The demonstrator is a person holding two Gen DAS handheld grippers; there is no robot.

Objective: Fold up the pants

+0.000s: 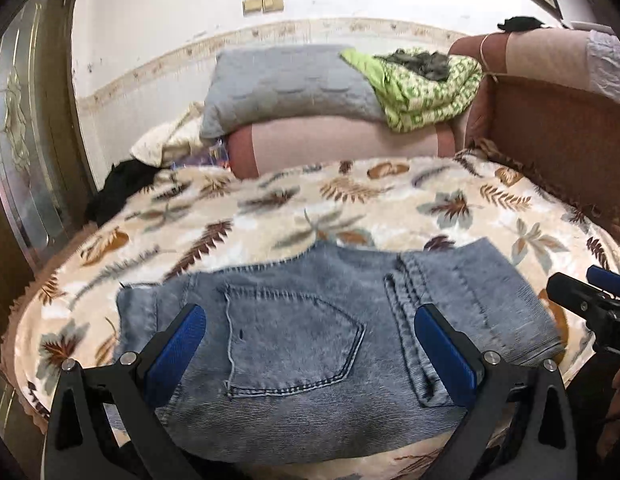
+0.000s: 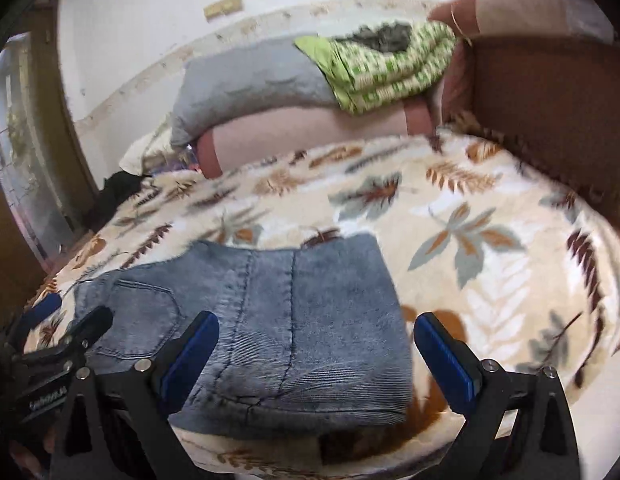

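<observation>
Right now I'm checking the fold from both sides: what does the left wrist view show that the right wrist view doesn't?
Only the left wrist view shows the back pocket whole, the belt loop beside the seam, and the frayed hem at the far left.

Only the right wrist view shows the bundle's right edge with open leaf-print blanket beyond it.

Both show the folded jeans lying flat, each hand-held gripper open above them, and the grey pillow behind.

Wall: white wall (image 1: 158,20) — patterned border strip running along it
Switches: beige plates (image 1: 263,4) sitting high
Door: glazed wooden door (image 1: 22,128) standing at left
Bed: leaf-print blanket (image 1: 390,208) covering it
Pillow: grey pillow (image 1: 278,84) lying on a pink bolster (image 1: 342,140)
Headboard: brown headboard (image 1: 558,128) — rising at right
</observation>
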